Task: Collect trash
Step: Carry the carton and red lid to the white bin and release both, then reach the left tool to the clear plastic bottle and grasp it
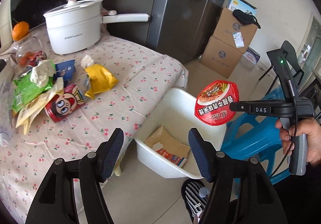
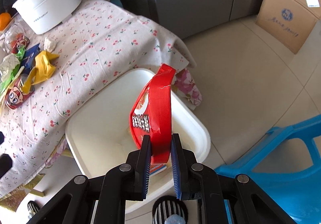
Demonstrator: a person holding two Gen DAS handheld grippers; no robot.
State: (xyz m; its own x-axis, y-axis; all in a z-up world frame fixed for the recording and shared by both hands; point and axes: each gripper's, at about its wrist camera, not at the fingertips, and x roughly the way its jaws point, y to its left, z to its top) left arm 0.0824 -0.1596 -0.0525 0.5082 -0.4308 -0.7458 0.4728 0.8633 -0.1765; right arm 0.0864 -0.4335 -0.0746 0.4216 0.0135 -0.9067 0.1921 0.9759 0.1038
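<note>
My right gripper (image 2: 160, 137) is shut on a red noodle-cup lid (image 2: 158, 99) and holds it on edge above the white bin (image 2: 90, 129). In the left wrist view the same lid (image 1: 216, 101) hangs over the bin (image 1: 180, 95), pinched by the right gripper (image 1: 230, 106). A brown packet (image 1: 166, 139) and a red-and-white packet (image 1: 172, 156) lie in the bin. My left gripper (image 1: 156, 133) is open and holds nothing, above the bin's near side. On the table lie a red can (image 1: 64, 103), a yellow wrapper (image 1: 100, 79), a green wrapper (image 1: 28, 89) and crumpled tissue (image 1: 42, 71).
A white pot (image 1: 74, 25) with a long handle and an orange (image 1: 20, 30) stand at the back of the cherry-print tablecloth (image 1: 130, 75). A blue stool (image 1: 256, 137) is right of the bin, with cardboard boxes (image 1: 230, 43) behind. A striped slipper (image 1: 195, 196) is on the floor below.
</note>
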